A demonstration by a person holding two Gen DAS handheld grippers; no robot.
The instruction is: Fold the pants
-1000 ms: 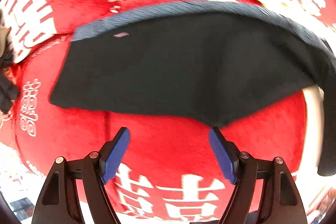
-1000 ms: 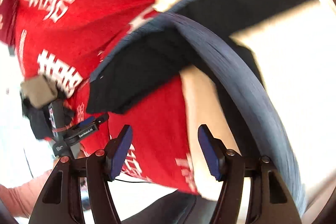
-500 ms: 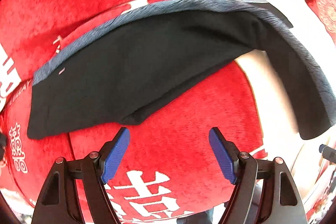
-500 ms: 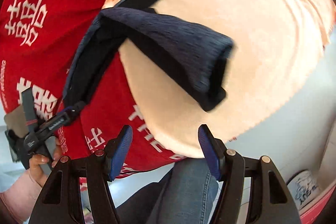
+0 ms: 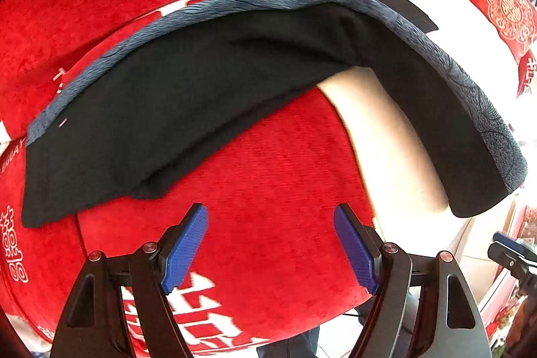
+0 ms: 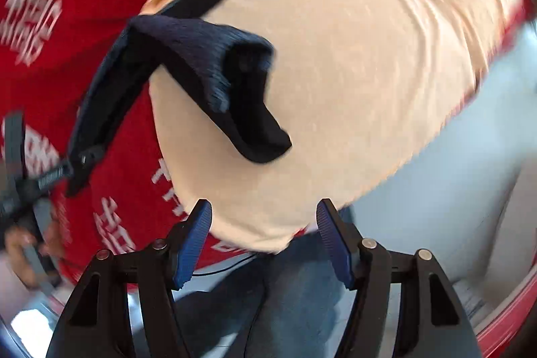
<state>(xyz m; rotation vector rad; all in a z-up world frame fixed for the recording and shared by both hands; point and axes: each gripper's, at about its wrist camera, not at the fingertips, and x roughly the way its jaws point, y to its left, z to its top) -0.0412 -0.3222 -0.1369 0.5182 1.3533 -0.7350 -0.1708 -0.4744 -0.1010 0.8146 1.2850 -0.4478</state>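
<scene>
— Left wrist view: showing the dark pants [image 5: 208,96] lying folded lengthwise across the red printed cloth [image 5: 268,197], one end curling over onto the peach cloth [image 5: 386,136].

— Left gripper [image 5: 270,244] doing anything?

— Hovering near the pants' lower edge, fingers spread wide, gripping nothing. Same for the right gripper [image 6: 263,240]: blue pads [image 6: 194,244] parted wide, nothing between them, hanging off the table edge above the person's jeans [image 6: 295,291].

— And the pants from the right side?

— Showing up as a dark band [image 6: 208,79] running from the red cloth onto the peach one, the near end standing up slightly, open like a tube. Blurring a little, so not telling whether cuff or waistband.

— Risks from here?

— Probably pinching only the top layer at that gaping end, leaving the lower layer dragging and skewing the fold. Possibly snagging the peach cloth along with the pants, since lying directly beneath. Also, with both grippers unequally near the garment, lifting unevenly and twisting the leg.
</scene>
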